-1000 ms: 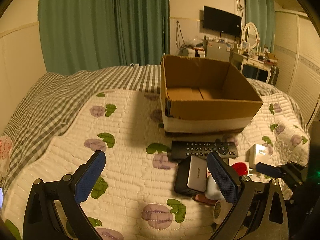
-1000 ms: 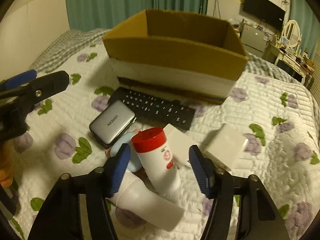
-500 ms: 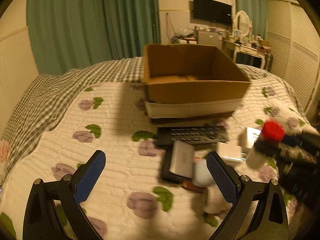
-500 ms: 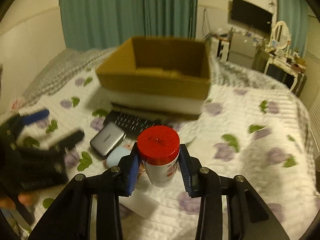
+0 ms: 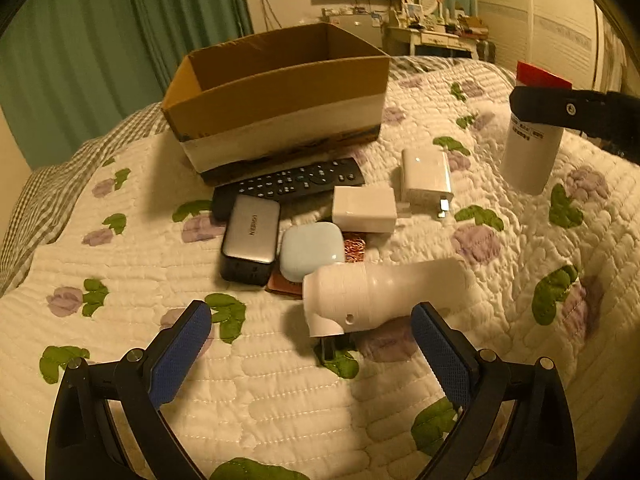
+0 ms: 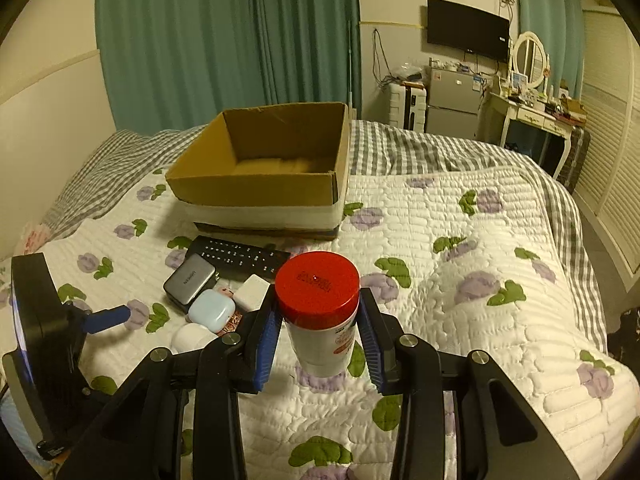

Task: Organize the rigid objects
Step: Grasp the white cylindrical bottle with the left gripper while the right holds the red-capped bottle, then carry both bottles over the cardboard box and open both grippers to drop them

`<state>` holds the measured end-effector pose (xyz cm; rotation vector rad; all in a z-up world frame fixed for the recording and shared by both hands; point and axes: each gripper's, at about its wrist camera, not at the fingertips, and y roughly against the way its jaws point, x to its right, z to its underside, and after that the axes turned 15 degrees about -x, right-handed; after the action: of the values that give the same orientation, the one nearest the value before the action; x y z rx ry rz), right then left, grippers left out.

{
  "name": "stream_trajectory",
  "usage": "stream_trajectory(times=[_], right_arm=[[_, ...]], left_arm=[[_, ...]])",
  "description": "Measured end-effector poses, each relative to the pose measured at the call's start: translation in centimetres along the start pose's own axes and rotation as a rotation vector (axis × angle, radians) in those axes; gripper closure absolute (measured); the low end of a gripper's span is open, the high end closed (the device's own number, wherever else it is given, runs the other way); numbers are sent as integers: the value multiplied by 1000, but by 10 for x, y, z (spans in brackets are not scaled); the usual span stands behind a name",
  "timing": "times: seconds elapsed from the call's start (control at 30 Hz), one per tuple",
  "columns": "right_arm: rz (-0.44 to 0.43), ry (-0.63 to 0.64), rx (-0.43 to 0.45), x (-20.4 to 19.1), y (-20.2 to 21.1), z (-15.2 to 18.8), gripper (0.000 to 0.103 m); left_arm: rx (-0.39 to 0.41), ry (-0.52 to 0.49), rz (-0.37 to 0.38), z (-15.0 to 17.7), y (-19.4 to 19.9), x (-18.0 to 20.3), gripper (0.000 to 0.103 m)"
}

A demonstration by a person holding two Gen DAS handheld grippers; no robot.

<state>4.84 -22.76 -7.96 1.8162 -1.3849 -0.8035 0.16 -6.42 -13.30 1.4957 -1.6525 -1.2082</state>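
While clamped in the right gripper (image 6: 318, 330) above the bed, red-capped bottle (image 6: 320, 312) could slip short of cardboard box (image 6: 276, 160) — left gripper (image 5: 312, 354) jaws apart, idle

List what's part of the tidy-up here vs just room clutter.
Job: cardboard box; red-capped bottle in right gripper; remote; grey charger; blue case; two white adapters; white bottle lying down.
Background: TV; curtains; dressing table.
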Motion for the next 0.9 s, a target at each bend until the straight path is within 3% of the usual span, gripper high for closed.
stream_trajectory(times=[0.23, 0.5, 0.53, 0.6, 0.63, 0.67, 0.73, 0.9], right_arm=[[-13, -1, -18, 3, -10, 4, 66], [-19, -25, -50, 9, -22, 4, 66], [-19, -26, -53, 9, -23, 4, 66], [-18, -27, -54, 10, -24, 4, 66], [-17, -28, -55, 9, -24, 4, 66], [-14, -26, -55, 9, -24, 4, 66], [-8, -22, -53, 8, -23, 4, 66], [12, -9, -41, 3, -16, 4, 67]], left_arm=[[-27, -133, -35, -13, -21, 20, 2], [-50, -194, -73, -36, -47, 32, 4], [-43, -194, -74, -37, -46, 32, 7], [-29, -192, -63, -35, -41, 31, 24], [-28, -179, -49, -34, -38, 28, 54], [-35, -160, -34, -35, -37, 25, 65], [-37, -118, -5, -35, -33, 17, 70], [-20, -41, 58, -34, -15, 2, 70]])
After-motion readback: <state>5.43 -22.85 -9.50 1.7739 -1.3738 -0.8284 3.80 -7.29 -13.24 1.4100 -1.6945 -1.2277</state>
